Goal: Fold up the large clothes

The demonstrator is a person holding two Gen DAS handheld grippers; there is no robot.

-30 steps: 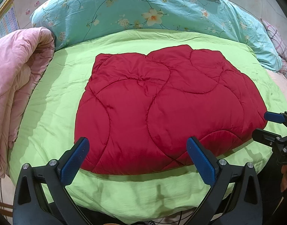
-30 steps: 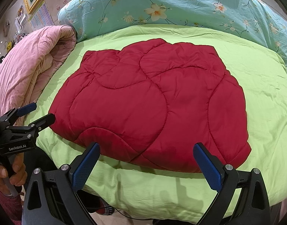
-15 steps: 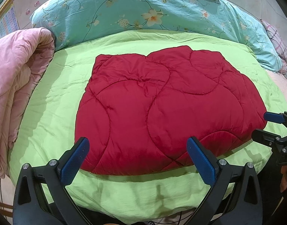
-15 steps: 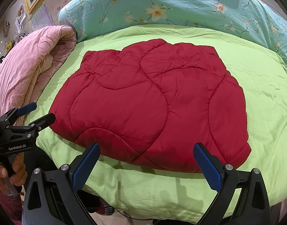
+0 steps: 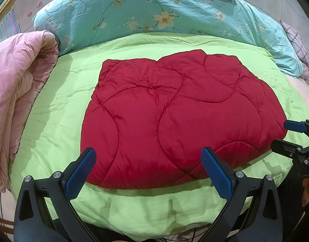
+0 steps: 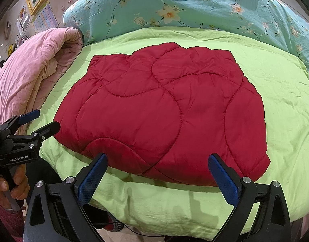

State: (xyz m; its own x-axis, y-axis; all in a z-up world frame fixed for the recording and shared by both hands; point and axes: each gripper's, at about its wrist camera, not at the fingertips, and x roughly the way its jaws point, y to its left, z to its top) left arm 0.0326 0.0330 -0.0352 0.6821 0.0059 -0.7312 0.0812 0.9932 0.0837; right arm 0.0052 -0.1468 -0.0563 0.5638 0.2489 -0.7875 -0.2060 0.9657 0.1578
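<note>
On the wide lime-green bed sheet (image 5: 59, 109) lies the puffy red quilted jacket (image 5: 174, 117), already folded into a fat, soft block. It sits flat in the middle of the bed, and its near edge runs close along the edge of the bed nearest you.

Your left gripper (image 5: 148, 171) has its two blue-padded fingers spread wide apart. It holds nothing. Your right gripper (image 6: 156, 177) is just the same: fingers wide apart, nothing between them. Both float just short of the jacket's near edge and do not touch it.

The jacket lies straight ahead of both tools. Its long way runs from side to side, across your view. Your left gripper faces the near left part of that edge, and your right gripper faces the near right part. So each hand is nearer to its own corner, and neither has to cross over.

I think the next fold would take the near edge up and over toward the far side, or one end over to the other. The jacket is thick and slippery-looking, so take a deep bite of cloth or it may slide out.

A rolled pink quilt (image 6: 37, 66) sits on the left side of the bed, and a blue flowered blanket (image 5: 154, 14) lies behind.
</note>
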